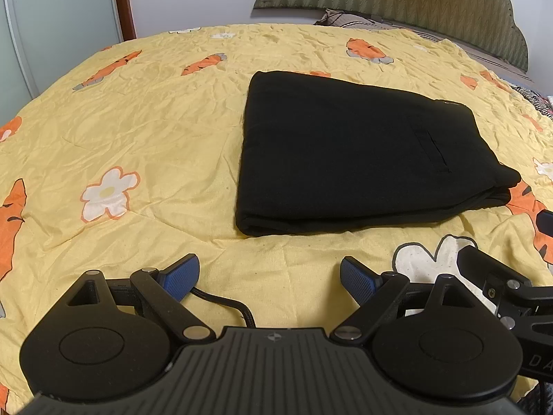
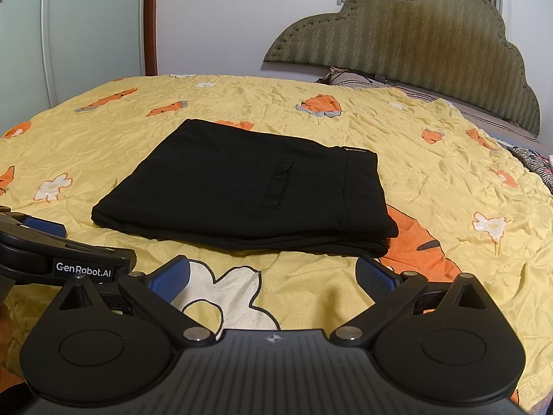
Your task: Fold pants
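1. The bed is covered by a yellow bedspread (image 1: 145, 145) printed with orange carrots and white flowers; it is wrinkled all over.
2. A padded olive headboard (image 2: 425, 52) leans against the wall at the far right edge of the bed, with a pillow (image 2: 345, 77) just below it.
3. The black pants (image 1: 345, 159) lie on the bedspread near its middle, folded into a flat stack of layers with the folded edges facing the cameras. A pocket slit (image 2: 278, 186) shows on the top layer.
4. The left gripper (image 1: 269, 276) hovers over the bedspread, on the near side of the pants and apart from them, its blue-padded fingers (image 1: 181, 276) spread wide and holding nothing.
5. The right gripper (image 2: 273, 276) sits just beside the left one, its fingers likewise spread and empty, over a white flower print (image 2: 228, 294).
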### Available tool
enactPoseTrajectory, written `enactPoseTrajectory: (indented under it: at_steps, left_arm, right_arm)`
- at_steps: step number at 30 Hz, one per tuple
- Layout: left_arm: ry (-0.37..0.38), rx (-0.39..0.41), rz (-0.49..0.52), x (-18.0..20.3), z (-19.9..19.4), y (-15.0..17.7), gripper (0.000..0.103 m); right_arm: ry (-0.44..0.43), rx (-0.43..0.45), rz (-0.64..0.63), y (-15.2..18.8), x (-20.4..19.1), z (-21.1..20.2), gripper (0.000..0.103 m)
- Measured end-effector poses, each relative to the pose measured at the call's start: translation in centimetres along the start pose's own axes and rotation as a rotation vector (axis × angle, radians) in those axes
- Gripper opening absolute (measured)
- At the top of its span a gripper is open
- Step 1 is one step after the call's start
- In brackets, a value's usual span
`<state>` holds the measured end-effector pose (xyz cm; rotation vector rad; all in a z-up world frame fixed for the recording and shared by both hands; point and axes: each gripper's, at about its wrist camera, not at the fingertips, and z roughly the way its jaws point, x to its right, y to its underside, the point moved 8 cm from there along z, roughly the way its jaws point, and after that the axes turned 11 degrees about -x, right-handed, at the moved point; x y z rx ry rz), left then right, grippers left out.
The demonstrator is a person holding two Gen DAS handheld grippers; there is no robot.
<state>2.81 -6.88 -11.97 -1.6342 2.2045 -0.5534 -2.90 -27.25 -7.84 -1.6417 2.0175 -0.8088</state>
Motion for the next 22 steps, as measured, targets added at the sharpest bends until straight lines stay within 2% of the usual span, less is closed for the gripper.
enactPoseTrajectory:
  at_steps: [13, 17, 20, 22]
  left_arm:
    - [-0.001, 0.002, 0.003, 0.0, 0.0, 0.0, 0.091]
    - [-0.007, 0.045, 0.006, -0.2, -0.8, -0.2, 0.09]
    - [-0.018, 0.09, -0.037, -2.0, -2.2, -0.9, 0.09]
    - [-0.014, 0.113, -0.112, -4.6, -3.4, -1.6, 0.09]
  right_arm:
    - [0.001, -0.001, -0.001, 0.1, 0.1, 0.0, 0.103]
    - [0.005, 0.0, 0.0, 0.1, 0.3, -0.2, 0.103]
    - [-0.007, 0.025, -0.007, -0.3, 0.2, -0.7, 0.103]
    - [-0.071, 0.064, -0.033, -1.0, -0.5, -1.6, 0.103]
